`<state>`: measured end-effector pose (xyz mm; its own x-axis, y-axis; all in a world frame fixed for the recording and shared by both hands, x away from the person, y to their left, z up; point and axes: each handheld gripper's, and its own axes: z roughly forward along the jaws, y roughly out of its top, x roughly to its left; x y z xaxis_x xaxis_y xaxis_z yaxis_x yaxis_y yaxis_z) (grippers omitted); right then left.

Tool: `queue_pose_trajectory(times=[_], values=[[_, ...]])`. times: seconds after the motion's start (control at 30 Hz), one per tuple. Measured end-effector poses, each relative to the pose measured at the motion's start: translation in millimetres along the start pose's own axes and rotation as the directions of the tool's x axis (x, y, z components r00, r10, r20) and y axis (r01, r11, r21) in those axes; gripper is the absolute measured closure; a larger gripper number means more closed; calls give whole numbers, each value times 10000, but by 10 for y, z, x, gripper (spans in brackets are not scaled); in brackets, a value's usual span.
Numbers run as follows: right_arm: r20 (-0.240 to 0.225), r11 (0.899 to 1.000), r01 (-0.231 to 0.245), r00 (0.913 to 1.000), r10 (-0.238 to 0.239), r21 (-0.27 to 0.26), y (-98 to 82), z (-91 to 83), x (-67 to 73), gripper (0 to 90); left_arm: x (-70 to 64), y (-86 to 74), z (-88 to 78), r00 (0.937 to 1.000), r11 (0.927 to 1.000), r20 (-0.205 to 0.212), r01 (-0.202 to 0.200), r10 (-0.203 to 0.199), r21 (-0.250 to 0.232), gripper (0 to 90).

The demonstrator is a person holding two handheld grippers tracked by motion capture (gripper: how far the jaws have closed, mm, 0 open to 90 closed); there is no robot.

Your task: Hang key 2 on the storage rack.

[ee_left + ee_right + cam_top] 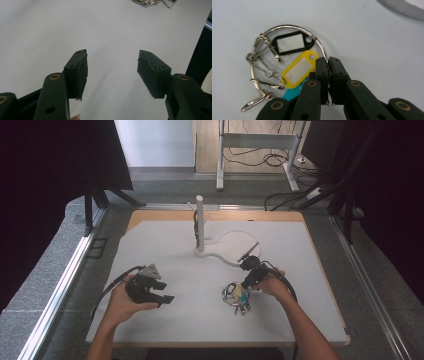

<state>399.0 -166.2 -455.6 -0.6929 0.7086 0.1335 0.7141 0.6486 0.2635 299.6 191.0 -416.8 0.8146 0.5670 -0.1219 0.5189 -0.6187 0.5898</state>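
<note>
Black jaws of the right gripper [328, 62] stand pressed together on the wire of the ring [322, 47], pinching it at its near right arc, so the ring is held, though it lies flat on the table [165, 245]. It sits toward the near right of the table, just left of the right hand [270, 284].

Strung on the ring are a yellow tag [298, 70], a black tag [292, 44], a teal tag [293, 94] half hidden under the jaws, and several metal clips [263, 72] bunched on its left arc. I judge the bundle light, the ring stiff, thin and slick, so a pinch on bare wire may let it swivel or slip. The tags and clips hang loose and would swing and slide round once lifted. The stretch between the yellow tag's hole and the clips looks the safest hold, since nothing there gets crushed.

Left gripper [159, 296] hovers over the near left part of the table, jaws wide with nothing between them, well apart from the ring.

Farther back, near the middle of the far edge, a white post [200, 222] rises from a curved base. No container is on the table, and nothing hangs on the post that I can make out.
</note>
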Motion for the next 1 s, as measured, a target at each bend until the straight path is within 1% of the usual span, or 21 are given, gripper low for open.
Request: queue_pose_trajectory(times=[0.1, 0.23, 0.3, 0.4, 0.43, 0.53, 0.73, 0.8, 0.87, 0.93, 1.0], values=[[-360, 9997, -156, 9992, 149, -195, -19, -62, -32, 866, 0, 0, 4, 10000, 10000, 2, 7, -7, 2, 423], [-728, 9989, -218, 9972, 187, -419, -39, -166, -67, 868, 2, 1, 11, 10000, 10000, 14, 6, -6, 29, 422], [-850, 9982, -241, 9962, 194, -542, -41, -226, -76, 870, 14, -9, 17, 9998, 9998, 124, 182, -181, -58, 423], [-881, 9970, -259, 9959, 194, -732, -44, -320, -87, 871, 46, -34, 21, 9991, 9991, 32, 425, -425, -28, 424], [-906, 9965, -261, 9957, 189, -799, -45, -354, -93, 872, 57, -40, 12, 9990, 9991, 48, 433, -433, -5, 425], [-922, 9950, -255, 9956, 166, -966, -47, -445, -108, 873, 52, -44, 3, 9984, 9982, 55, 571, -570, -160, 425], [-886, 9915, -218, 9960, 105, -1279, -40, -607, -108, 877, 52, -43, 3, 9987, 9987, 73, 503, -503, -81, 426], [-826, 9884, -240, 9965, 117, -1497, -34, -704, -110, 878, 55, -43, 2, 9990, 9990, 70, 441, -440, -42, 425], [-832, 9874, -255, 9965, 126, -1564, -32, -726, -113, 878, 52, -43, 7, 9988, 9988, 68, 493, -493, -71, 425], [-827, 9839, -289, 9965, 144, -1765, -29, -792, -130, 878, 53, -44, 12, 9987, 9987, 71, 505, -504, -55, 425], [-818, 9809, -353, 9964, 199, -1915, -22, -851, -140, 878, 59, -44, 16, 9991, 9991, 73, 422, -422, 35, 425]])
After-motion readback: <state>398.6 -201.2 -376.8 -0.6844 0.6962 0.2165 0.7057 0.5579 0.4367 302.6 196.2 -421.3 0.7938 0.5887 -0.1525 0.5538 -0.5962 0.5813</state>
